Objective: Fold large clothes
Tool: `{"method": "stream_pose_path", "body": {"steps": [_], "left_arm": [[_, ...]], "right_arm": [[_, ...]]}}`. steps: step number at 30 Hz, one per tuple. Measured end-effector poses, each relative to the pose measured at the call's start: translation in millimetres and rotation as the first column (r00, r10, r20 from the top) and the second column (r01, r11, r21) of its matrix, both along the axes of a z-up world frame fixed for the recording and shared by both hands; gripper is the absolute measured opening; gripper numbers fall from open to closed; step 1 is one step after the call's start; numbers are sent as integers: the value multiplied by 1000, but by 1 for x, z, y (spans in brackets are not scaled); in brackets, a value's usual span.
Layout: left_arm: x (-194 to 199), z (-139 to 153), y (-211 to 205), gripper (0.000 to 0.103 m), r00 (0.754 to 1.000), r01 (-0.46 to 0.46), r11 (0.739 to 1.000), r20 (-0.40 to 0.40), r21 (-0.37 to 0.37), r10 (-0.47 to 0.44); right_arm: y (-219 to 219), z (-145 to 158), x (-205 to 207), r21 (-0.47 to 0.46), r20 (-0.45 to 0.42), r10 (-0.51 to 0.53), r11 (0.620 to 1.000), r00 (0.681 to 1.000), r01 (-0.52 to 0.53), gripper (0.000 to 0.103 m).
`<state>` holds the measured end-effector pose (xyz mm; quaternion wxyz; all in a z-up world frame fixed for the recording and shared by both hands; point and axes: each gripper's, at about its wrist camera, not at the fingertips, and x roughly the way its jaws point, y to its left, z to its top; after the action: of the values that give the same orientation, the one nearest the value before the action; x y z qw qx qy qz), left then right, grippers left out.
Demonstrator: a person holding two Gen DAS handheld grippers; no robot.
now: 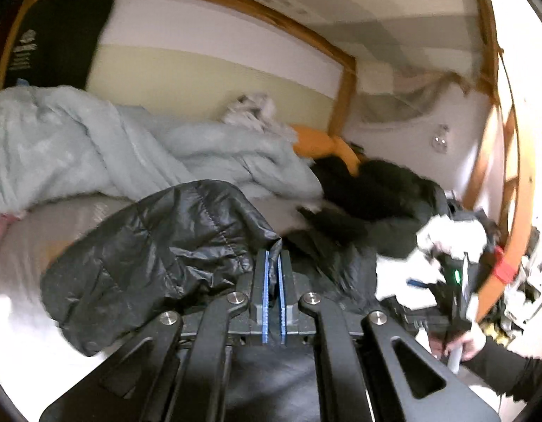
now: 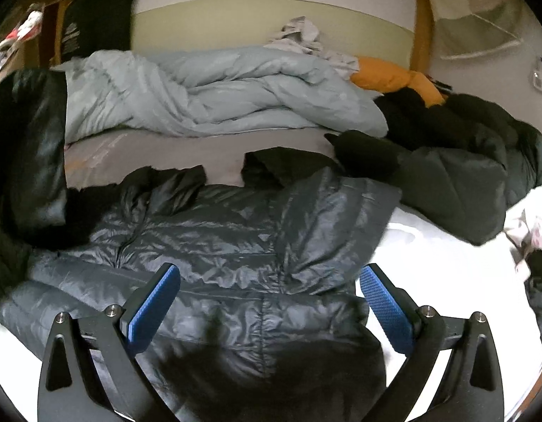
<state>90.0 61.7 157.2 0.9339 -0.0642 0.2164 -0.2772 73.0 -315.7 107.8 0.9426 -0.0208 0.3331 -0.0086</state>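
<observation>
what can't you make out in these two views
- Left gripper, left wrist view: jaws shut, and jacket fabric seems pinched at the tips, but the fold hides the contact.
- Jacket's lower hem, right wrist view: cut off by the bottom edge behind the open right gripper.
- Right side of the left wrist view: motion blur smears the hand and what it holds.

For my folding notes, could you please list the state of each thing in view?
Left tongs: shut on a fold of the black puffer jacket.
Right tongs: open, empty, above the jacket.
Black puffer jacket: spread on the bed, one part lifted.
Pale blue duvet: bunched up.
Orange garment: crumpled beside the duvet.
Dark coat: heaped, unfolded.
</observation>
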Motion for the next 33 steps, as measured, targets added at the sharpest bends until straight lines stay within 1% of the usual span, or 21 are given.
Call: {"method": "stream_pose_path", "body": {"steps": [3,5,7,9,12,13,14,16,18,21,23,26,29,32,33], "left_arm": [[-12,-33,-26,4,999,3,997,-39,78,0],[-16,-61,-34,4,994,0,993,-110,118,13],[-17,-84,-35,4,983,-16,988,-180,151,44],[-15,-107,-36,4,967,-25,986,-245,162,65],[-15,-128,-43,5,952,-20,980,-296,197,79],[-15,-129,-44,5,951,-17,979,-300,205,79],[-17,-126,-44,10,953,-30,977,-288,213,91],[-24,-116,-41,22,964,-40,979,-250,199,91],[-34,-105,-38,42,974,-77,979,-196,189,115],[-44,-84,-27,51,979,-141,975,-123,173,163],[-48,-72,-17,58,976,-184,969,-84,163,200],[-48,-56,6,66,962,-262,955,-46,142,271],[-42,-48,32,68,938,-338,932,-35,130,345],[-30,-48,54,71,901,-425,891,-17,157,433],[-24,-51,61,71,893,-440,883,-24,166,450]], "right_arm": [[-5,2,-3,7,-1,-5,1000,1000,5,103],[-6,2,-5,1,-7,-2,1000,1000,2,103],[-7,2,-6,-3,-13,2,1000,1000,-2,103],[-7,0,-7,-11,-22,5,1000,1000,-6,103],[-9,-2,-8,-20,-31,3,1000,1000,-4,103],[-9,-2,-8,-19,-33,3,1000,999,-4,103],[-9,-2,-8,-16,-34,5,1000,999,-5,103],[-9,-1,-8,-16,-29,3,1000,1000,-3,103],[-7,-1,-9,-19,-23,7,1000,1000,-8,103],[1,-2,-8,-42,-19,14,999,1000,-15,103],[7,-6,-7,-62,-25,26,998,999,-27,103],[15,-11,-6,-92,-31,32,995,999,-35,103],[21,-12,-8,-106,-19,43,993,999,-45,103],[26,-10,-12,-116,12,56,992,998,-54,103],[28,-9,-13,-120,23,60,991,998,-57,103]]}}
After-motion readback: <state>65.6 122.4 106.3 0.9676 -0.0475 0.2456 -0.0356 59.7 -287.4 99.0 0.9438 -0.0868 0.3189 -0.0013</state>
